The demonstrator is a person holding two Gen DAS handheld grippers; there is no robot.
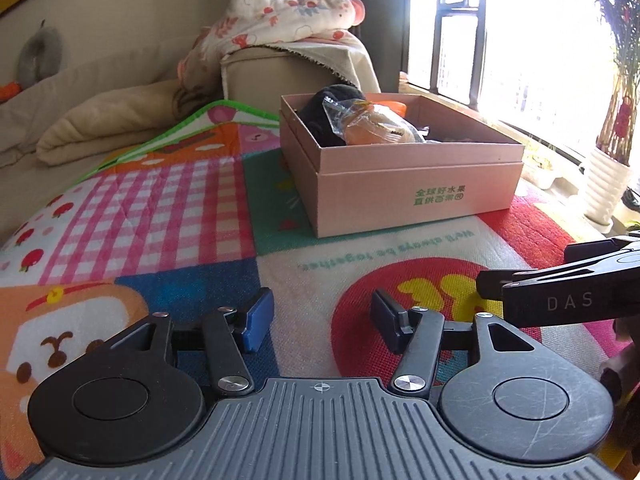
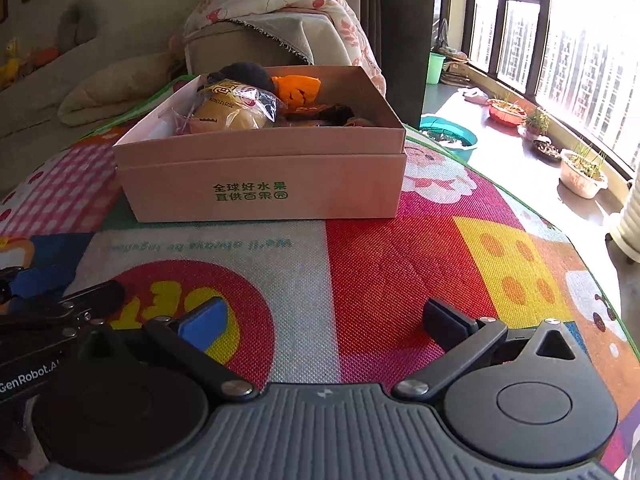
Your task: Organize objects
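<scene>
- A colourful play mat with patchwork cartoon panels covers the whole working surface; printed lettering runs across its pale panel, and a red circle with yellow shapes lies nearest the cameras.
- Beyond the mat, a beige sofa carries a folded cream quilt, and a floral blanket is heaped over the armrest behind the box.
- A window with dark frames fills the right side, bright with daylight; potted plants line the sill below it, and a white ribbed pot stands by the mat's edge.
- The pink cardboard box sits on the mat ahead of both grippers and well apart from them, lid off, green Chinese characters printed on its front wall.
- Inside the box, all clustered together: a clear bag of bread toward the near left, a dark fuzzy item behind it, an orange item toward the back wall, and darker pieces to the right that I cannot make out.
- The left gripper hovers low over the mat with its blue-padded fingers spread apart and nothing between them.
- The right gripper hangs just beside it on the right, its fingers likewise spread wide and empty; its black body edges into the left wrist view.
</scene>
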